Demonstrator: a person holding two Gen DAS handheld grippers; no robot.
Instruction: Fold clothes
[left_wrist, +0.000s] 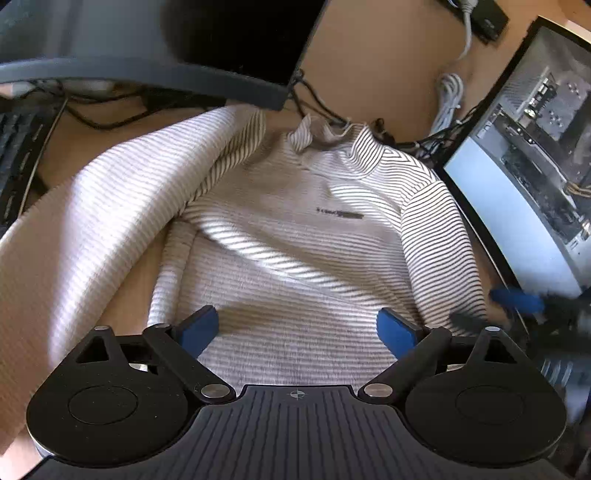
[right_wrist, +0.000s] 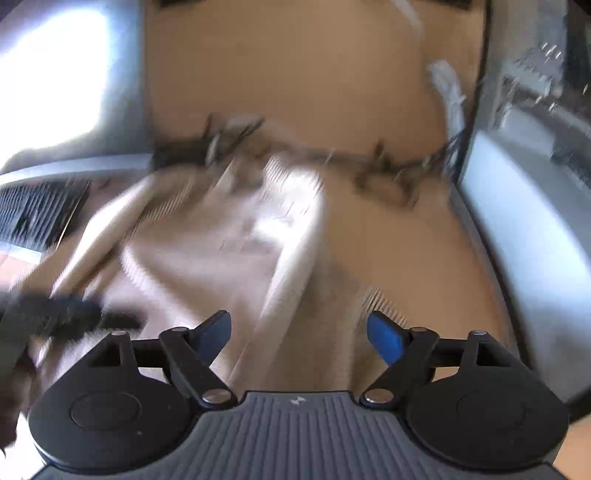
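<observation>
Seeing striped top (left_wrist: 295, 229) spread on desk (left_wrist: 369, 66) w/ one sleeve flung left; our left claw (left_wrist: 297, 330) gapes over its hem, right claw (right_wrist: 299, 334) likewise released, view blurred.

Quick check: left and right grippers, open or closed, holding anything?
Left gripper: open, jaws wide apart over the striped sweater, holding nothing.
Right gripper: open, holding nothing; the view is motion-blurred.

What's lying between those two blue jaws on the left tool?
In the left wrist view, the open left gripper has only the striped cream sweater's lower body between its jaws.
</observation>
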